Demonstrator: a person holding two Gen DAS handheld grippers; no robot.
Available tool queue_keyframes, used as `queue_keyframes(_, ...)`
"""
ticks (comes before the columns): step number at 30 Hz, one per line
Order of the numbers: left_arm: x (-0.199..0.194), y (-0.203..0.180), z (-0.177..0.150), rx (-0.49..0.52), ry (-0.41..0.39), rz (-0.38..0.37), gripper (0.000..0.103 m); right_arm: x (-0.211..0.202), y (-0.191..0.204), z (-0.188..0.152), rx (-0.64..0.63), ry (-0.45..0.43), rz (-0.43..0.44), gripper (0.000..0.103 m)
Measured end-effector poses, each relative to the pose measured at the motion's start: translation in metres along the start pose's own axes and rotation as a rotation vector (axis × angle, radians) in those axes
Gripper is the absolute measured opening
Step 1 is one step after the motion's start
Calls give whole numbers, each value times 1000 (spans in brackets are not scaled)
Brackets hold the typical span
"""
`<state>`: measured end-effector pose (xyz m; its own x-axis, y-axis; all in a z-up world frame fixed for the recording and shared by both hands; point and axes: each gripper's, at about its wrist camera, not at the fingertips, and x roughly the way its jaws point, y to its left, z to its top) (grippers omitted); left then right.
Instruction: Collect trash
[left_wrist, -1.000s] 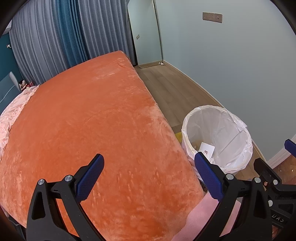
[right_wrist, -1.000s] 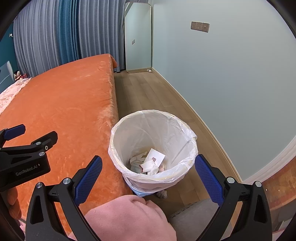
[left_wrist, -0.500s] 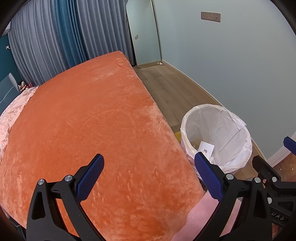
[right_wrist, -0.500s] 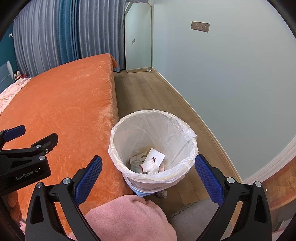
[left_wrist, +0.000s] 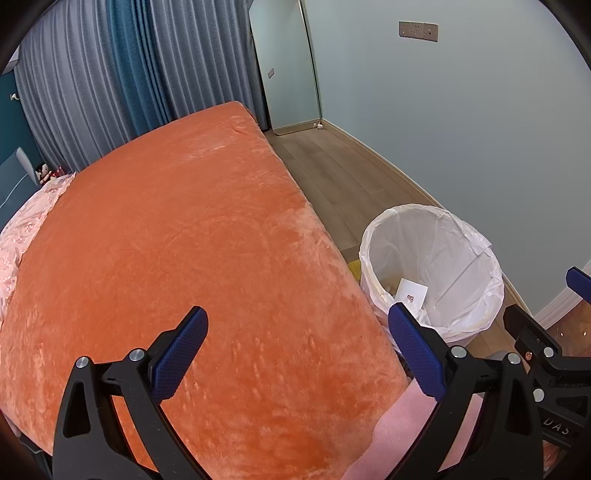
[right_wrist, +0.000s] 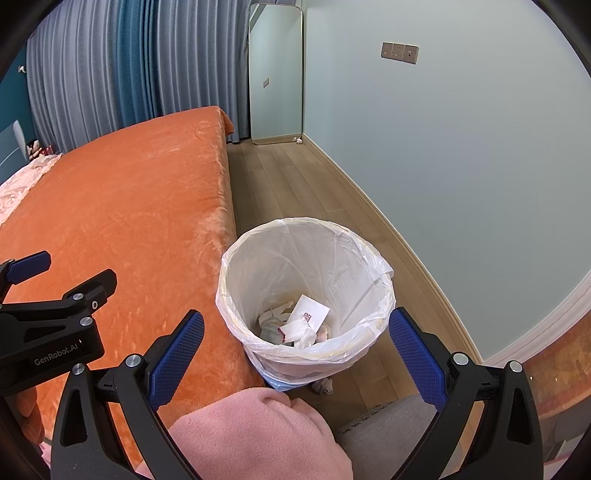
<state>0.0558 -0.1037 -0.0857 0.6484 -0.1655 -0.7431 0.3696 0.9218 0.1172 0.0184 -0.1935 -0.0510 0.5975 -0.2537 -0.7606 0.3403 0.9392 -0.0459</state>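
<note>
A round bin lined with a white plastic bag (right_wrist: 306, 236) stands on the floor beside the bed; it also shows in the left wrist view (left_wrist: 476, 243). Inside lie crumpled white tissues (right_wrist: 295, 330) and a white card with red print (right_wrist: 312, 312), the card also seen in the left wrist view (left_wrist: 412, 291). My right gripper (right_wrist: 295, 354) is open and empty, above and just short of the bin. My left gripper (left_wrist: 297, 354) is open and empty over the orange bedcover (left_wrist: 184, 240), left of the bin. A small crumpled scrap (right_wrist: 322, 386) lies on the floor at the bin's foot.
The orange bed (right_wrist: 122, 206) fills the left. Wooden floor (right_wrist: 295, 184) runs between bed and pale wall to a leaning mirror (right_wrist: 275, 74). Grey-blue curtains (left_wrist: 110, 74) hang behind. A pink fabric (right_wrist: 255, 435) lies at the bottom, pink bedding (left_wrist: 22, 229) at far left.
The left wrist view has shifted slightly, so the bin sits a little lower and further left. The right gripper has stayed put. Both grippers remain open.
</note>
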Motion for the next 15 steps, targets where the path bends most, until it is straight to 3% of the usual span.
queue_keyframes(15,0,-2,-2,9,3,-5,93,1,-1,0,-2,0,-2,97)
